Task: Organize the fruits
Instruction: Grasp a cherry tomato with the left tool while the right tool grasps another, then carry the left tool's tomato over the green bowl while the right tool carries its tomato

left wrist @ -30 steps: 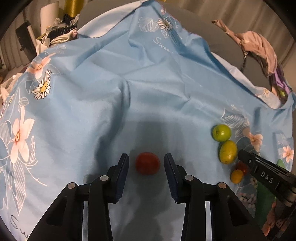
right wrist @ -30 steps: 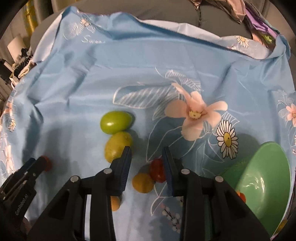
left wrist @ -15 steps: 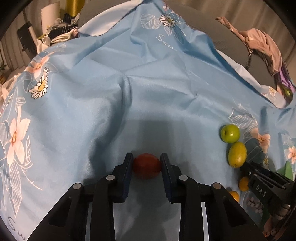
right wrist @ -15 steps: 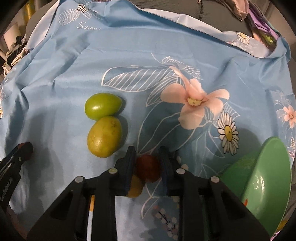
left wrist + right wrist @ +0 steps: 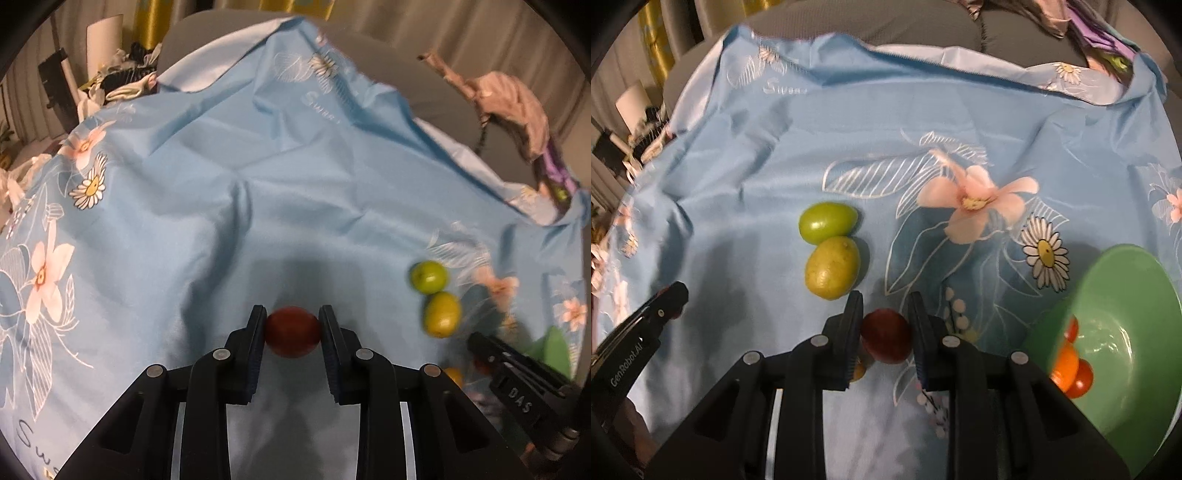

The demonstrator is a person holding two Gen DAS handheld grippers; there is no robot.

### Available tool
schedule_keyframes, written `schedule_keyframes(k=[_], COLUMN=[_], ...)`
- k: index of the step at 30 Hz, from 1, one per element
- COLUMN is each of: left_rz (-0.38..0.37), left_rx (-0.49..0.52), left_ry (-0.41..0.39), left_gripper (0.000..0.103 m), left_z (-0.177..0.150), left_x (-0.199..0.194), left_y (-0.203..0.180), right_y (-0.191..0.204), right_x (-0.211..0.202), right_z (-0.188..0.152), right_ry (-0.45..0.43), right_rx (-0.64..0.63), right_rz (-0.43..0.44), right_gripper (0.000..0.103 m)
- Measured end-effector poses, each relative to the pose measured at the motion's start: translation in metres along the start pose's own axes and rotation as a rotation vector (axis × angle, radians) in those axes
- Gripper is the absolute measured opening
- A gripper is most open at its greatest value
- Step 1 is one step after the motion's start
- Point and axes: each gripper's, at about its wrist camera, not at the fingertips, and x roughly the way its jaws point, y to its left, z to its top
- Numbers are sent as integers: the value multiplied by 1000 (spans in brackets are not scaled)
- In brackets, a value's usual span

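My blue flower cloth (image 5: 746,177) covers the whole bench, and most of my fruit sits on it. The green bowl (image 5: 1119,280) is on my right side, and it has some fruit in it already: I can see orange and red ones (image 5: 1071,365) down at the bottom. So I think the job is partly done. Two bigger fruits are not put away yet. The green fruit (image 5: 827,222) and the yellow-green fruit (image 5: 833,267) lie touching each other on the cloth, near my right tongs. My left tongs (image 5: 292,332) are closed on a red fruit (image 5: 292,331), one pad on each side of it. My right tongs (image 5: 884,334) are closed on a dark red fruit (image 5: 885,336) too, and the bowl is just beside them. A little orange fruit (image 5: 857,372) peeks out under my right tongs, on the cloth. I think what is left is to drop these two red ones in the bowl, then get the little orange one and the two green ones.
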Motion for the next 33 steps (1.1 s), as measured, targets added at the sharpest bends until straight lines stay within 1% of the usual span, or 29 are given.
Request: schedule_keyframes(k=[6,9,11,14,16,21,24,27,31,33], left_rz=[-40,-64,-98,-175,-210,-259,-264,-294,-323,-362], left_rx=[42,63,76,93,109,194,212,236,274,300], left_ry=[-63,-77,-79,-80,-95,-135,-147,-156,-160,-144], left_gripper=[29,29,29,29,29,29,29,29,29,29], left_z=[-2,-2,-3,-6,-7,-15,-18,-21,-28,-31], left_x=[-24,-30,-35,-45,-54,-74,-80,-86,-93,-95], left_y=[-19,-28,-34,-44,-53,-78,-86,-95,-109,-117], right_y=[-16,-23,-26,-31,-37,-50,-56,-62,-72,-78], right_x=[-27,-36,-42,-55,-66,-89,-100,-109,-119,-126], right_z=[-5,-7,-8,-11,-14,-18,-21,-23,-27,-30], right_ry=[-72,-94,-108,-142,-169,-229,-259,-285,-316,-334], right_rx=[70,97,111,134,147,172,183,194,221,235], right_rz=[55,74,78,91,101,107,100,97,90,87], right_gripper=[25,26,26,26,26,26,26,26,26,26])
